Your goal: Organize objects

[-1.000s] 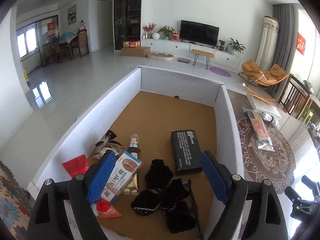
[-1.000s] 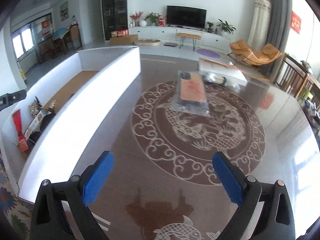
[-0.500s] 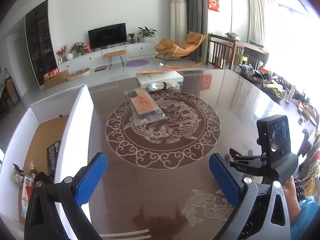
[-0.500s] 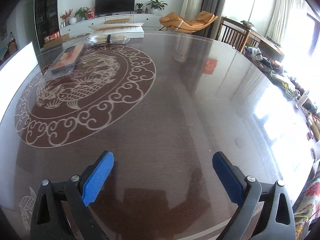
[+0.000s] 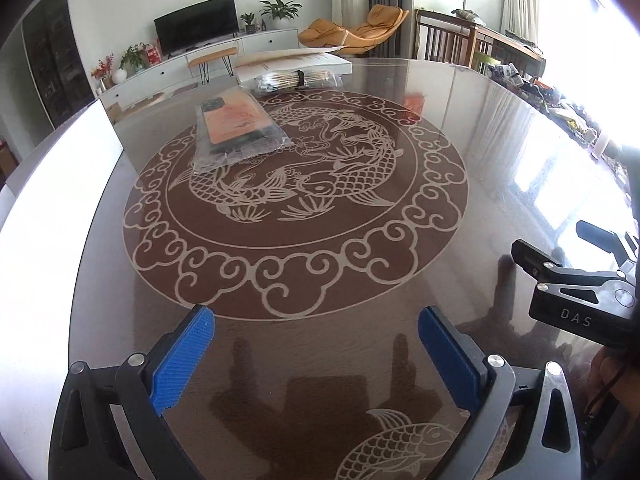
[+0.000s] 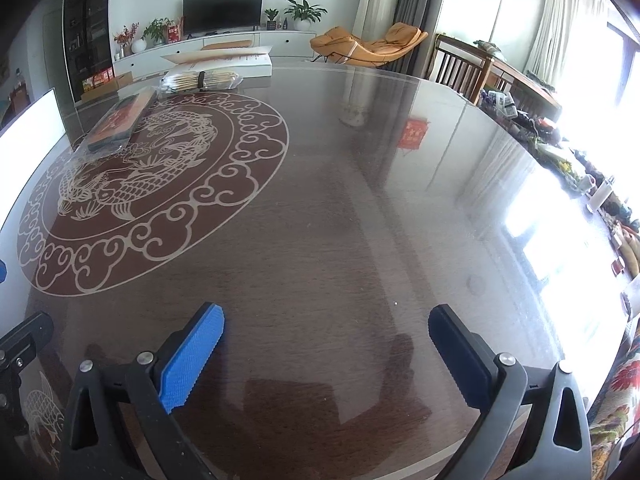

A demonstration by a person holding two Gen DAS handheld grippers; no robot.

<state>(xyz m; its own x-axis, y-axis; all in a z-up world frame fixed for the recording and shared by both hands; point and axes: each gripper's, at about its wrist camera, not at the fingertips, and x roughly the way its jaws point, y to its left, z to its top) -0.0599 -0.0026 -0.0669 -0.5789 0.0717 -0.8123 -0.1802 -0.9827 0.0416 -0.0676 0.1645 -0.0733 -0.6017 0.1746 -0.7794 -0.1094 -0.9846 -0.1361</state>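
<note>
Item: my left gripper (image 5: 316, 344), jaws spread wide, nothing between them, over the glossy table (image 5: 460, 128). Item: my right gripper (image 6: 326, 344), jaws likewise spread and empty. Item: bagged orange packet (image 5: 236, 128), at eleven o'clock on the table. Item: wrapped bundle (image 5: 296, 79), at twelve o'clock, just beyond the packet.

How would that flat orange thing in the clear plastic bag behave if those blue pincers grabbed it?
The bagged orange item looks flat and stiff, so it probably lifts without drooping. Its loose, glossy wrapper may slip between the pads. Lying flat on the glassy table, it offers little edge, so it might slide first.
</note>
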